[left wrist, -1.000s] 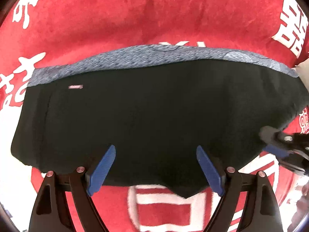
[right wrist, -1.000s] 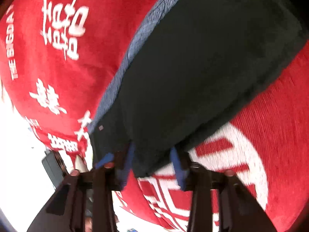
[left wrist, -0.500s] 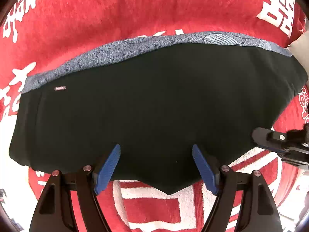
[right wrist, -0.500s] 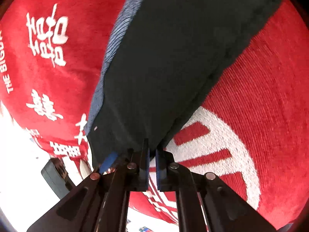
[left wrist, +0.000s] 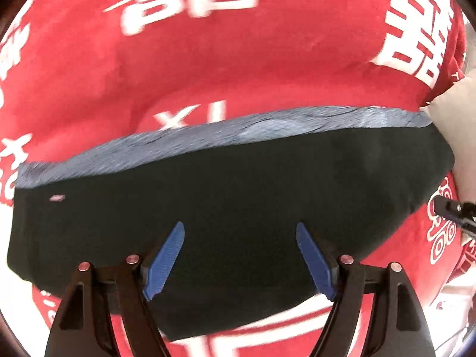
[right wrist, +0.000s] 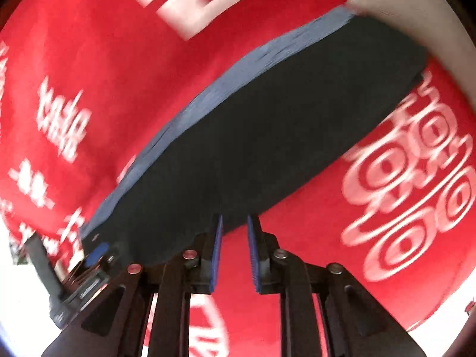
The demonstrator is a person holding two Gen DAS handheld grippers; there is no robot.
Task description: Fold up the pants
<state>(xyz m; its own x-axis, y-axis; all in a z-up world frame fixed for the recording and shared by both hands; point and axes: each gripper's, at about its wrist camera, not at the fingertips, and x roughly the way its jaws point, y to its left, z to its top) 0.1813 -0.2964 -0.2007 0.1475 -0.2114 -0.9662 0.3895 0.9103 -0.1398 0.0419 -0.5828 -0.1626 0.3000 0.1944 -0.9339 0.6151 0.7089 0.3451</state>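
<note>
Black pants (left wrist: 238, 202) with a blue-grey waistband (left wrist: 238, 131) lie folded flat on a red blanket (left wrist: 208, 68) with white characters. My left gripper (left wrist: 239, 226) hangs above the near half of the pants, jaws wide open and nothing between them. In the right wrist view the pants (right wrist: 267, 136) run diagonally. My right gripper (right wrist: 235, 221) sits at their near edge with its jaws opening; a narrow gap shows only red blanket between the pads. The right gripper (left wrist: 455, 214) also shows at the right edge of the left wrist view, off the fabric.
A beige cushion or cloth (left wrist: 458, 125) touches the far right end of the pants, seen too in the right wrist view (right wrist: 416, 15). The red blanket (right wrist: 119, 74) spreads on all sides. A pale floor (right wrist: 17, 297) shows past its edge.
My right gripper closed at the pants' near corner, then came off it, swung along the edge and parted its jaws slightly. The left gripper shifted over the pants, still open.
</note>
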